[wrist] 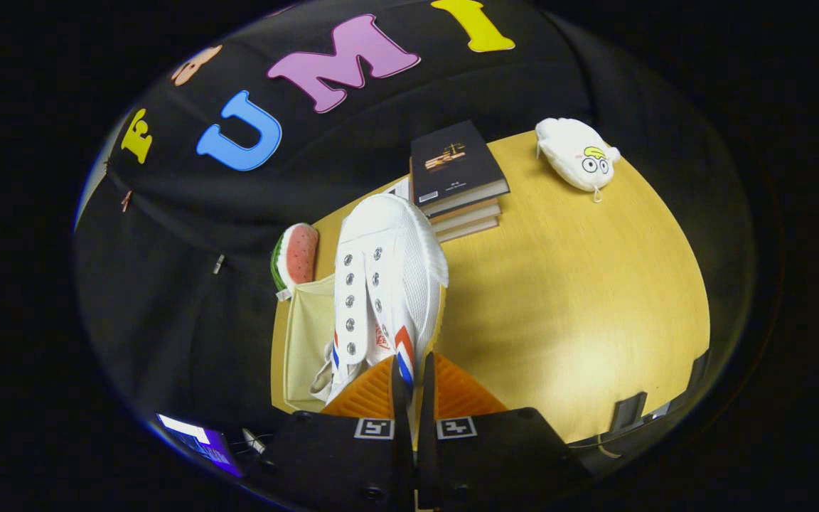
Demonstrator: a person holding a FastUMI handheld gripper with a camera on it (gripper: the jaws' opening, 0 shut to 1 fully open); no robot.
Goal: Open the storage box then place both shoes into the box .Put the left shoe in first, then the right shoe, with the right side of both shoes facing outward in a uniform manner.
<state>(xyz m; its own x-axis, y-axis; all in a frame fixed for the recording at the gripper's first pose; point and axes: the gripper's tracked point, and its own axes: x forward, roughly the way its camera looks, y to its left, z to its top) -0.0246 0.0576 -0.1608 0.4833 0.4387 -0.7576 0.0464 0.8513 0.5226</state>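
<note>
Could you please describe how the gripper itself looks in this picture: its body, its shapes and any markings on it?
The gripper has a wide black body with two square black-and-white coded markers on top, one beside each finger. Two thin, flat fingers run forward, close together and parallel. Ribbed, wedge-shaped parts flank them on both sides. Round screw holes show on the black body near the fingers' base.

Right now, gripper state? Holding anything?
Gripper: closed on the heel side of the white shoe, carried toe-forward above the beige storage box.
</note>
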